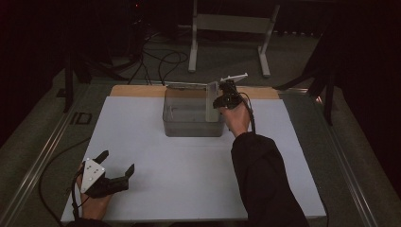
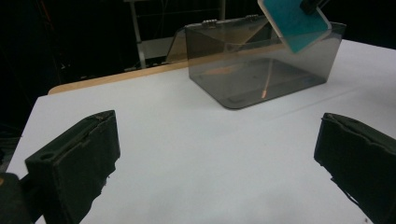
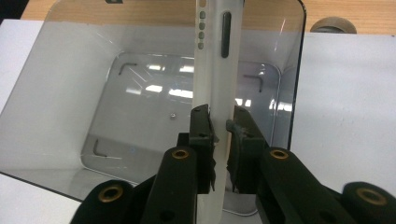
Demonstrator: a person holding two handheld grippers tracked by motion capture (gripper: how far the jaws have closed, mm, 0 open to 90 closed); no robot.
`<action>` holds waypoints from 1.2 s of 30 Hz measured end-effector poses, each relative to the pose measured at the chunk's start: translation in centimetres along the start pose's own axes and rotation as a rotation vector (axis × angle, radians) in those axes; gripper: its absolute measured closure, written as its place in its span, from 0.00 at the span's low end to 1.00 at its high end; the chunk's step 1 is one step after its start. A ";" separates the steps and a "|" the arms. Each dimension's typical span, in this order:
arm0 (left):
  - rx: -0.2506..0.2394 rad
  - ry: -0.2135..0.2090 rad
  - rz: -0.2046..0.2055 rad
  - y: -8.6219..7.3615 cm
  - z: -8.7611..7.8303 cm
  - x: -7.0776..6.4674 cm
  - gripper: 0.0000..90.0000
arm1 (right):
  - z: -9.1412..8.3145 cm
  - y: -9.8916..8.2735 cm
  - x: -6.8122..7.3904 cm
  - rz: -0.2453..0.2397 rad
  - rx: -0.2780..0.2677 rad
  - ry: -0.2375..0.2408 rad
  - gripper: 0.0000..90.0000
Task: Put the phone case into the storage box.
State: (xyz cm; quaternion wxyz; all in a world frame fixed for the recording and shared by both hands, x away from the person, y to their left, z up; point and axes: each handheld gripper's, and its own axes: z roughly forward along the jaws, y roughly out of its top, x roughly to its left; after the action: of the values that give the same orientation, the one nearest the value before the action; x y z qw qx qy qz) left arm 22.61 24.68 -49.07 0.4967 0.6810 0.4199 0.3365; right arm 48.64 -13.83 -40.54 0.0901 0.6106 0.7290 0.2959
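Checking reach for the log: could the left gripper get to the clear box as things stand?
Probably yes. The left gripper sits open near the table's front edge, with bare white tabletop between it and the clear box. The right gripper works at the box's far right side.

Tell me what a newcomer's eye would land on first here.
The right claw, shut on a thin phone held edge-up over the clear bin at the far middle of the white mat. Then the left claw, open and idle at the mat's near left corner.

Black hand-held gripper (image 1: 117,166) with grey triangular plate, trailing cable; black sleeve (image 1: 265,179).
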 end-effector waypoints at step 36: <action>-0.002 -0.002 0.001 0.0 0.0 -0.1 0.01 | 2.5 -0.8 -0.2 0.000 0.104 -0.086 0.90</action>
State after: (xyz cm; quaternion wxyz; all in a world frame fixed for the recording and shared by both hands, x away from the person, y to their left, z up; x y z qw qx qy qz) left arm 22.59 24.61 -49.02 0.4977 0.6809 0.4189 0.3364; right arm 49.20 -13.29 -43.03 0.0895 0.6265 0.7389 0.2313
